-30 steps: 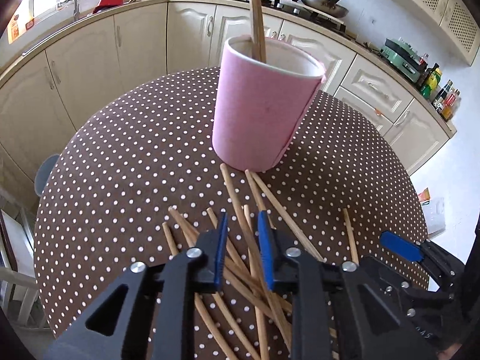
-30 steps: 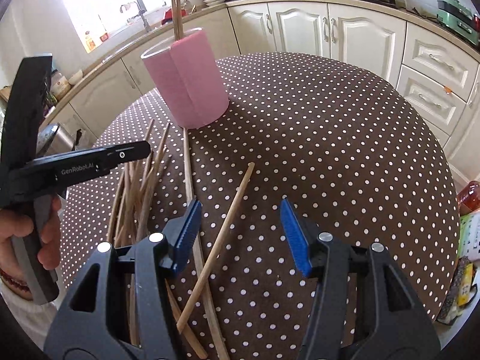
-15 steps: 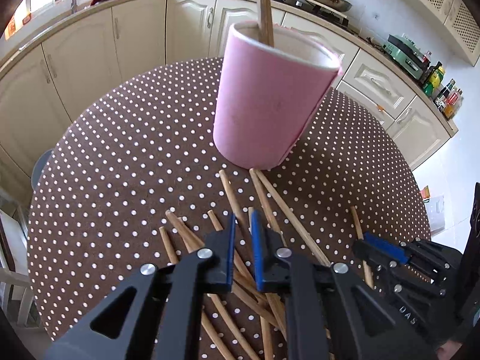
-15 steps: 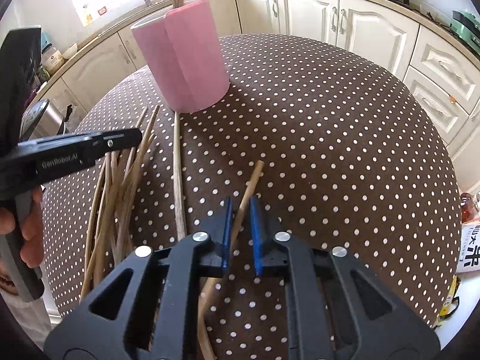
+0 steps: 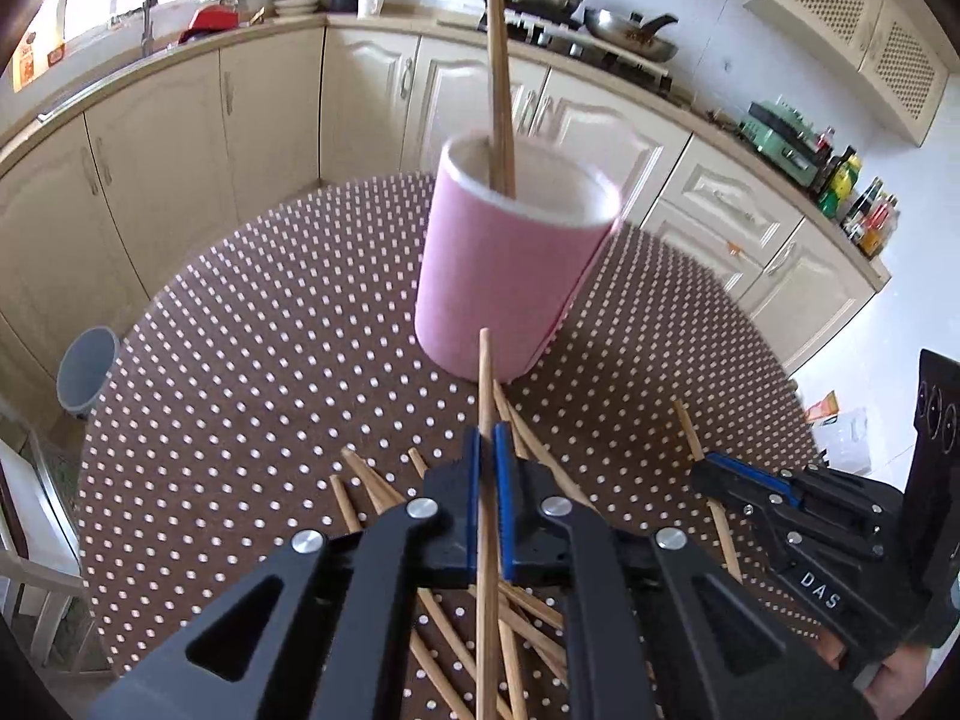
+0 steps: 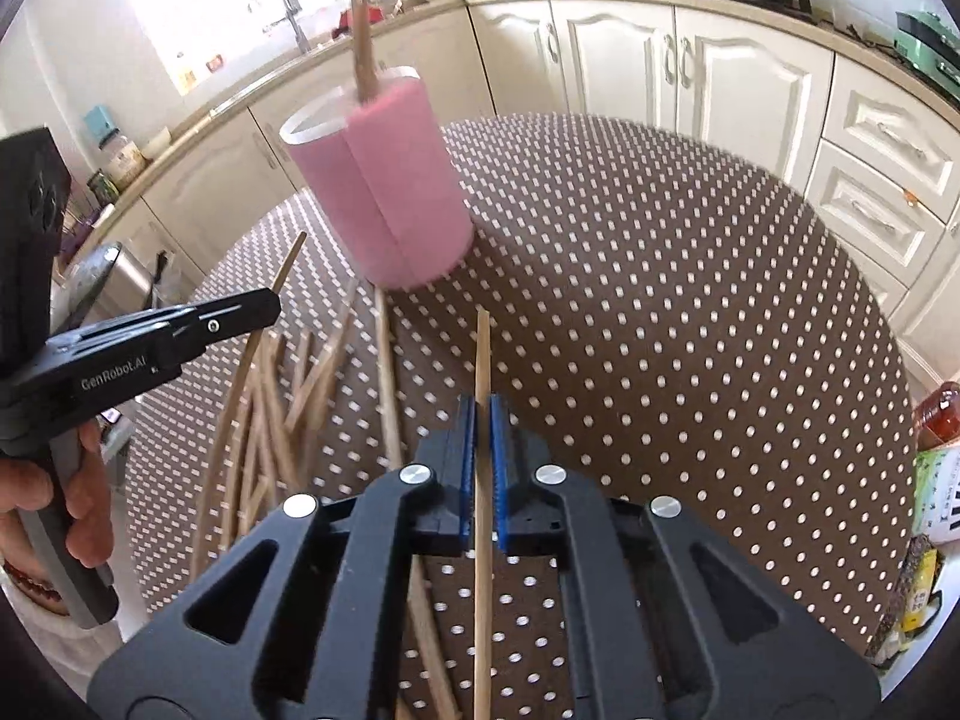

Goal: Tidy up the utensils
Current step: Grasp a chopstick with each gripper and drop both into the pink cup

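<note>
- Left gripper point(image 5: 487, 450): blue pads pinched together on one wooden chopstick point(image 5: 485, 396), jaws just closed onto it; stick runs straight out between the pads, tip pointing at the foot of the pink holder point(image 5: 510, 276).
- Same left gripper seen from the right wrist view point(image 6: 264, 306), off to the left of the pink holder point(image 6: 390, 192), gripped by a hand point(image 6: 72, 516) low at the left edge; a thin stick pokes up past its tip.
- Right gripper point(image 6: 480, 420): blue pads likewise clamped on a single chopstick point(image 6: 482, 360), jaws just closed onto it; stick lifted off the cloth, tip aimed toward the base of the pink holder, just right of it.
- Right gripper also visible in the left wrist view point(image 5: 744, 477), to the right of and nearer than the pink holder, pads together.
- Loose chopsticks point(image 5: 372, 483) heaped crisscross on the cloth just in front of the pink holder, under and around the left gripper; in the right wrist view the same pile point(image 6: 288, 396) lies left of and below the holder.
- One long stick point(image 6: 387, 384) flat on the cloth, its far end touching the holder's base.
- Pink holder upright on the brown dotted tablecloth point(image 5: 252, 372), near the far middle, with two chopsticks point(image 5: 499, 90) standing in it, leaning on the rim.
- Beyond the holder: cream kitchen cabinets point(image 5: 270, 120).
</note>
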